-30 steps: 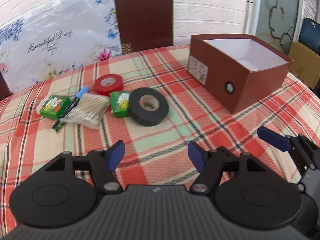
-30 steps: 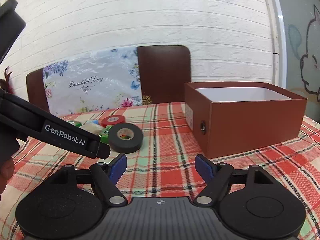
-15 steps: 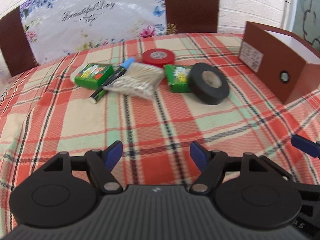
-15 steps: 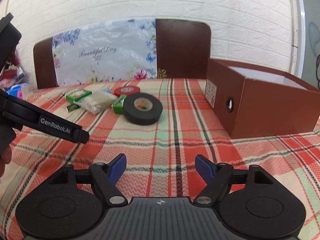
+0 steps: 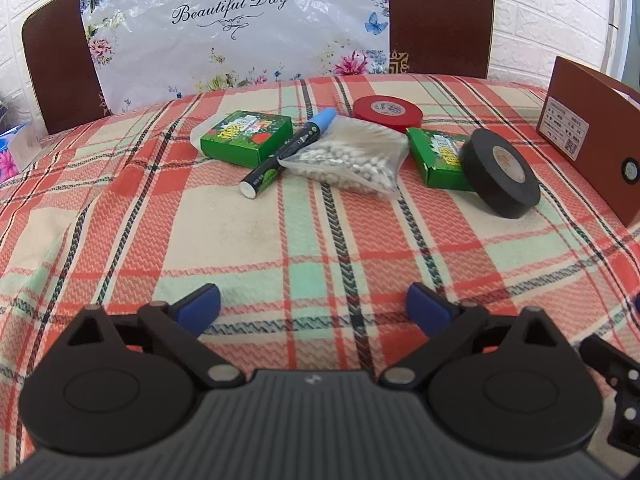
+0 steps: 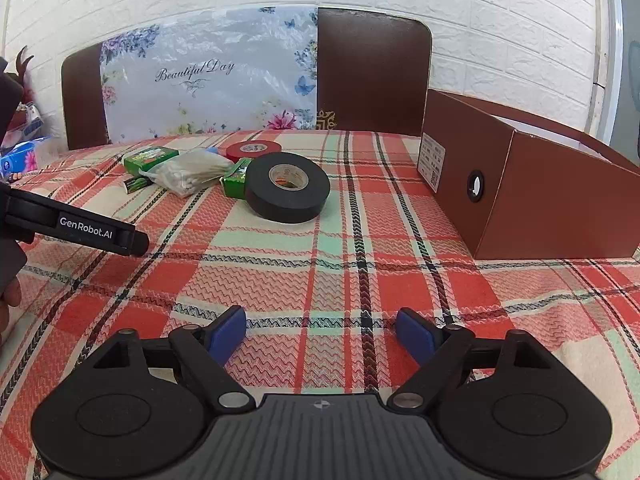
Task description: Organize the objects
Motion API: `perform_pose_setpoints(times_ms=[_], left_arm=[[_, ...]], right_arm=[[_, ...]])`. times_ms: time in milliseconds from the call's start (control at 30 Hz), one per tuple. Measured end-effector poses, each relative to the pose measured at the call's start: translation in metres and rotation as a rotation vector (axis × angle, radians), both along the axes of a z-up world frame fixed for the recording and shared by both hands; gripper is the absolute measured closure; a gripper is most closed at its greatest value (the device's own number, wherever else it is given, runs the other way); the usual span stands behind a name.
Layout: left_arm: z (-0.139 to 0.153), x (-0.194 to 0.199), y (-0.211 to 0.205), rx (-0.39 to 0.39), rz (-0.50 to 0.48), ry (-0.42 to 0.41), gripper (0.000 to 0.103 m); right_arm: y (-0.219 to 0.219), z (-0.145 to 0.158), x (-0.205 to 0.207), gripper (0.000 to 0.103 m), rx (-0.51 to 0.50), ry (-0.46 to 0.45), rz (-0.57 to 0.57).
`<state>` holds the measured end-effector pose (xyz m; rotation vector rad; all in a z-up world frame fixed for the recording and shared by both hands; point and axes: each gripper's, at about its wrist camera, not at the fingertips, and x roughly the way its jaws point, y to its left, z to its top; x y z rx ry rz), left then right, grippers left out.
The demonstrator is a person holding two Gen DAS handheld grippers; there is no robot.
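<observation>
Both tongs are spreading their jaws right now, nothing between them, just bare plaid cloth (image 5: 312, 240) underneath. The left gripper (image 5: 313, 309) faces the pile head-on; the right gripper (image 6: 321, 331) sits low, with black tape (image 6: 287, 186) up at twelve o'clock and the brown box (image 6: 532, 196) out at two o'clock.

The clutter sits mid-table: black tape (image 5: 498, 176) leaning on a green carton (image 5: 440, 156), red tape (image 5: 387, 111) at its eleven o'clock, a cotton-swab bag (image 5: 352, 160) in the middle, a marker (image 5: 288, 152) lying against the bag, and a second green carton (image 5: 246, 136) at the far nine o'clock end.

Here is the risk, as I read it: everything is touching. Pinch the slippery bag and it may drag the marker, which could roll away. Lift the propped black tape carelessly and the carton under it could shift. The two tools are also close together, the left one's arm cutting across the right view at nine o'clock, so reaching for the same item could make them clash.

Compared with a second ago: the left view has swung off the box, now only at its three o'clock edge, and closed in on the pile. Its jaws stand noticeably wider. The right view has dipped toward the table, jaws slightly wider too. No item has moved.
</observation>
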<state>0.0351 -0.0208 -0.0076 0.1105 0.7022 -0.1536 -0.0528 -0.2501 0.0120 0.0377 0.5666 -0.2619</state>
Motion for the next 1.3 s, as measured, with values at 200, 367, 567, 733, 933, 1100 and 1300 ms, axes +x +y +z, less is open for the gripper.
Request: perform_pose_setpoints(times_ms=[200, 367, 567, 733, 933, 1100, 1300], left_arm=[[-0.004, 0.002, 0.004, -0.018, -0.010, -0.038, 0.000], [-0.004, 0.002, 0.005, -0.026, -0.012, -0.044, 0.000], [-0.005, 0.001, 0.005, -0.027, -0.012, -0.047, 0.000], [-0.004, 0.001, 0.005, -0.027, -0.012, -0.047, 0.000], [-0.004, 0.001, 0.006, -0.019, 0.017, -0.050, 0.000], [-0.004, 0.002, 0.009, -0.035, 0.023, -0.054, 0.000], [-0.004, 0.002, 0.007, -0.041, 0.024, -0.058, 0.000]], right_arm=[[0.000, 0.001, 0.006, 0.017, 0.003, 0.015, -0.002], [0.002, 0.002, 0.020, 0.016, 0.014, 0.033, 0.007], [0.004, 0.004, 0.029, 0.016, 0.013, 0.042, 0.028], [0.005, 0.005, 0.049, 0.016, 0.016, 0.048, 0.061], [-0.001, 0.004, 0.089, 0.012, 0.032, 0.044, 0.122], [-0.012, 0.002, 0.120, 0.008, 0.036, 0.047, 0.119], [-0.025, 0.004, 0.140, 0.027, 0.039, 0.018, 0.111]])
